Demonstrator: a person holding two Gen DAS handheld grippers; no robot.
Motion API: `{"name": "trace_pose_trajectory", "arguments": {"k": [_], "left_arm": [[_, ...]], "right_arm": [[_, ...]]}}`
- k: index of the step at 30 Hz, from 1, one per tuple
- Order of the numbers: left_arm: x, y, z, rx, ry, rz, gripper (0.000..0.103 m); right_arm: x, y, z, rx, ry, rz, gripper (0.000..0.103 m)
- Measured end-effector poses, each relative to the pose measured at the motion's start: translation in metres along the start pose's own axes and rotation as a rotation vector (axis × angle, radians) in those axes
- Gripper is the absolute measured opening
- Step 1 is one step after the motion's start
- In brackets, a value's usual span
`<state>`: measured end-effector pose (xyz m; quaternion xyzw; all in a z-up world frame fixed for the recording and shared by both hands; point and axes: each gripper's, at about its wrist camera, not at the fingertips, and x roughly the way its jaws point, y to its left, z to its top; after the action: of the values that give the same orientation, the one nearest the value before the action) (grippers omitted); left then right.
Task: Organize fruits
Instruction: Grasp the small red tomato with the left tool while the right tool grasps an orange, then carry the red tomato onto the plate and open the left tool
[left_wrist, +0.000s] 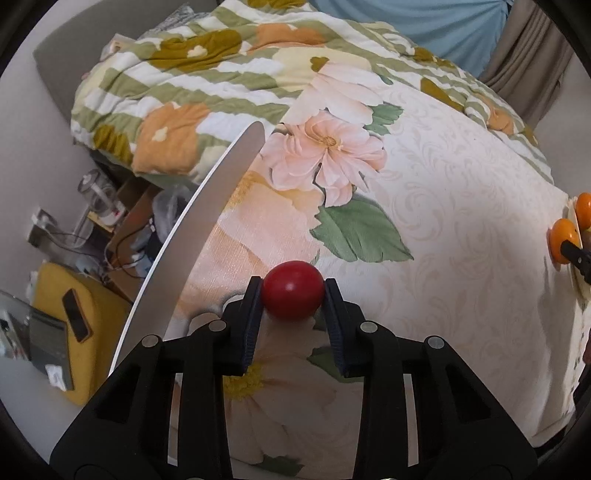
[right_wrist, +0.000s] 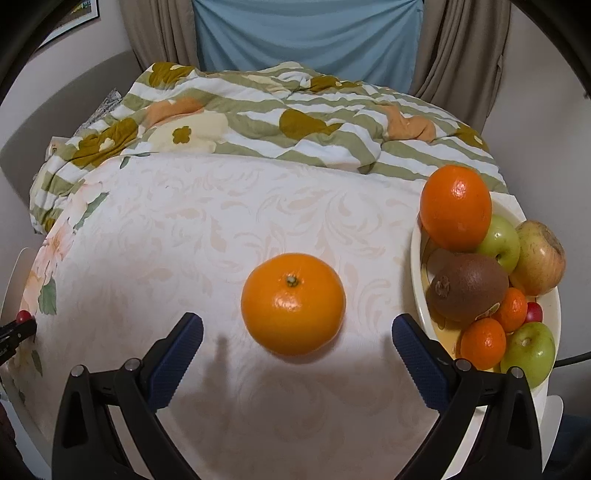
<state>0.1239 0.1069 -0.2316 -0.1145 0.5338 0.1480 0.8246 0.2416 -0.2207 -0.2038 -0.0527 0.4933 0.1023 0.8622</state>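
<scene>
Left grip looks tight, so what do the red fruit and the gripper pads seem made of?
Red fruit: smooth, glossy skin with a small highlight; possibly a cherry tomato, real or plastic unclear. Left gripper pads: dark blue, dotted texture, likely rubber.

Surface: a round table with a white rim, covered by a cream floral tablecloth.
Landmark: a cream fruit plate lying on the cloth at the table's right edge, seen from the right wrist.
Lone orange: resting on the cloth just left of the plate, stem up, apart from its rim.
Small red fruit: on the cloth well to the left of the plate, near the opposite edge.
Quilt: green-and-white striped with orange and olive patches, heaped beyond the far edge of the table, behind the plate.
</scene>
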Motion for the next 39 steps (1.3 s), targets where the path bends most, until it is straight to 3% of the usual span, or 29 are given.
{"name": "trace_pose_trajectory", "arguments": {"k": [4,14,19,28,39], "left_arm": [[-0.001,-0.001,0.001,0.016,0.005,0.004,0.039],[-0.004,-0.019,0.004,0.060,-0.007,-0.007,0.039],[-0.011,-0.028,0.008,0.086,-0.024,-0.014,0.039],[-0.031,-0.044,0.017,0.139,-0.062,-0.011,0.039],[-0.065,-0.095,0.034,0.249,-0.131,-0.074,0.039]], "right_arm": [[0.004,0.000,0.002,-0.009,0.010,-0.003,0.084],[0.013,-0.001,0.006,0.005,0.006,0.031,0.074],[0.016,-0.002,0.008,0.015,0.009,0.048,0.056],[0.005,-0.009,0.007,0.039,-0.006,0.065,0.056],[-0.040,-0.032,0.007,0.072,-0.050,0.070,0.056]]}}
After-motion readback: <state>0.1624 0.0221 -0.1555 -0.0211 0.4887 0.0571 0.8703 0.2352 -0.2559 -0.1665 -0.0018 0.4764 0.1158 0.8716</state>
